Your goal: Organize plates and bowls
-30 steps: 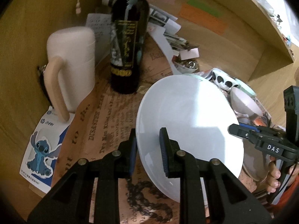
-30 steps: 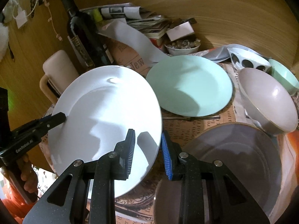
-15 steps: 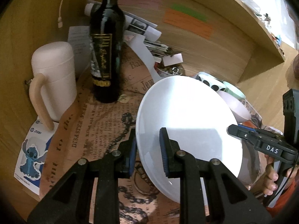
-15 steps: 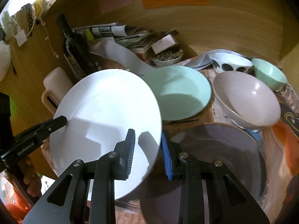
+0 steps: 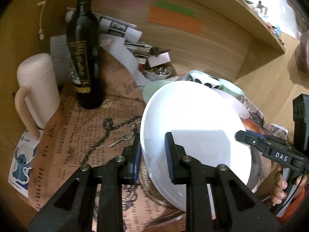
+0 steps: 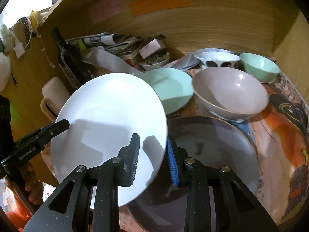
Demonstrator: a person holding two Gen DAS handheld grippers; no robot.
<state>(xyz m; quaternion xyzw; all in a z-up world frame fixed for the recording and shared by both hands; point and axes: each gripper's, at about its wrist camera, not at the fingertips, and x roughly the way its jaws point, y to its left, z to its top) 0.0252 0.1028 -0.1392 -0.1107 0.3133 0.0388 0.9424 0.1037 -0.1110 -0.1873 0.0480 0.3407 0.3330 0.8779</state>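
Tongs on both sides clench one white plate [image 6: 108, 119]: the left gripper [image 5: 152, 156] bites its near rim, the right gripper [image 6: 153, 158] the opposite edge. Since a second ago the plate has drifted from above the green plate [image 6: 171, 89] to hang tilted over the grey plate [image 6: 212, 154] just ahead, likely its stacking spot.

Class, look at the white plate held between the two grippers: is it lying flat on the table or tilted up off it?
Tilted, off the table. The white plate hangs slanted, each gripper's jaws clamping an opposite rim, above the grey plate.
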